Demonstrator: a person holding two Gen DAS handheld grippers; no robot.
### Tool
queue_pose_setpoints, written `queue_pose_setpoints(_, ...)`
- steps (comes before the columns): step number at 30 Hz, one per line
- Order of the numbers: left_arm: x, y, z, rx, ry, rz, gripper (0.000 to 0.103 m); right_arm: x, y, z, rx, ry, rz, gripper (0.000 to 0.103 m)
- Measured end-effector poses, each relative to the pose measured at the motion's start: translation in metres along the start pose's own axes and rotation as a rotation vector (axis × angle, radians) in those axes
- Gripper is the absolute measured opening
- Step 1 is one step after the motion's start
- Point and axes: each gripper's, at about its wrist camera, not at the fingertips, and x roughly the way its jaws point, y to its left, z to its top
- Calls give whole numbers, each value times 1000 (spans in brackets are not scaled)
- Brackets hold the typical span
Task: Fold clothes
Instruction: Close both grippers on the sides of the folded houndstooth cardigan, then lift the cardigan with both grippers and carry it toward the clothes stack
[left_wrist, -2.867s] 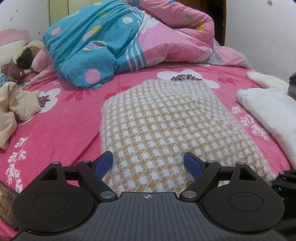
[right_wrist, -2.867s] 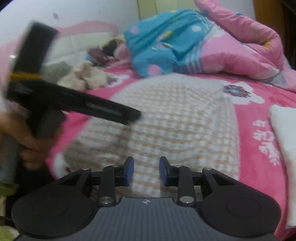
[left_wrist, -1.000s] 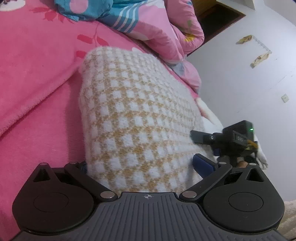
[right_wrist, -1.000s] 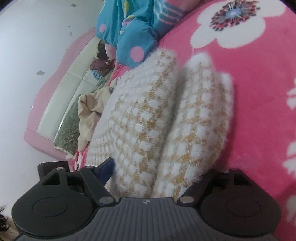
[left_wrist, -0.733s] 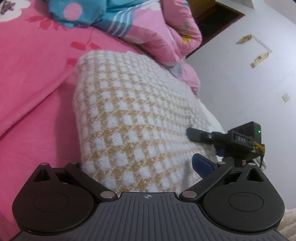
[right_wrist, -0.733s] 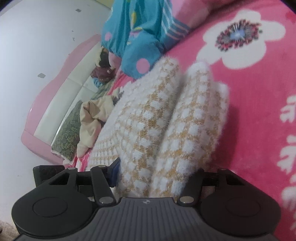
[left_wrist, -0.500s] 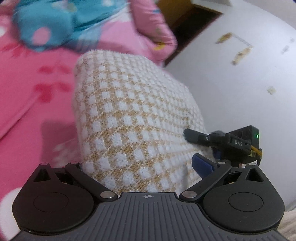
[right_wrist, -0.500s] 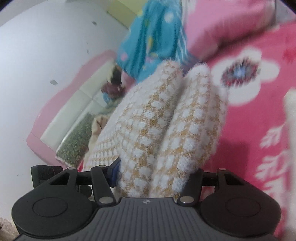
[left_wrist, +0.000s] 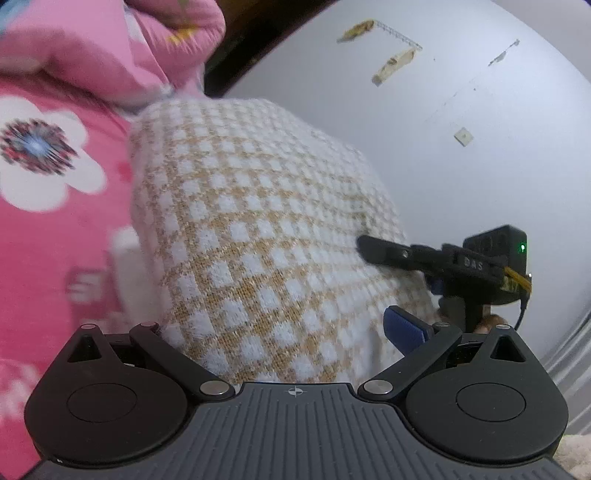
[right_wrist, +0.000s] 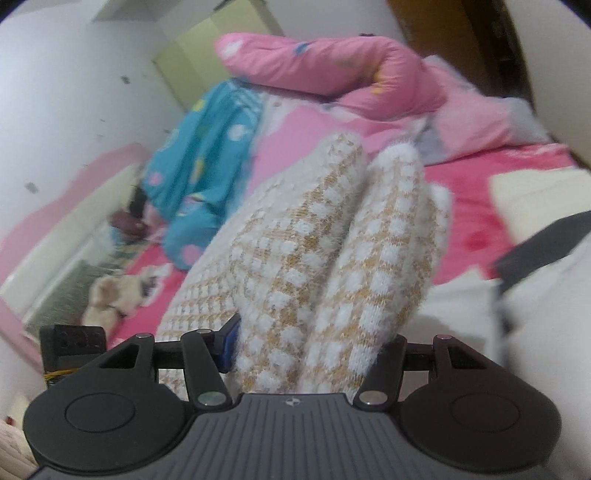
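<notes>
fuzzy checked sweater (right_wrist: 332, 266) is clamped thick by both the right gripper (right_wrist: 310, 354) and the left gripper (left_wrist: 284, 332), above the pink bed (right_wrist: 476, 218); keep both level while carrying.

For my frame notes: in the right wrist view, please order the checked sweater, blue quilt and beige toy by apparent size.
1. Checked sweater, though nearest the camera.
2. Blue quilt.
3. Beige toy, blurred and farther away.

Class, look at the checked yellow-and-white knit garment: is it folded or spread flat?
Folded. The right wrist view shows the knit garment doubled into two thick layers side by side, bunched between the right gripper fingers rather than lying spread out.
</notes>
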Motion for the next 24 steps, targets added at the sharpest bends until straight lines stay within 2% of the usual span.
queue_pose_setpoints(4, 27, 23, -12, -51, 57, 4, 101, 16, -31, -2, 58, 65, -48, 60)
queue_pose_setpoints(8, 38, 43, -23, -100, 99, 14, 101, 41, -40, -12, 16, 138, -117, 60)
queue_pose_setpoints(14, 27, 39, -21, -65, 54, -8, 101, 42, -34, 1, -10, 124, -91, 60)
queue_pose_setpoints(17, 34, 47, -25, -83, 63, 4, 101, 52, -40, -2, -5, 133, -88, 61)
queue_pose_setpoints(21, 38, 50, -28, -85, 64, 2, 101, 66, -47, -12, -7, 140, -121, 69)
queue_pose_setpoints(24, 38, 51, -27, -85, 62, -8, 101, 66, -46, -14, -14, 136, -143, 72)
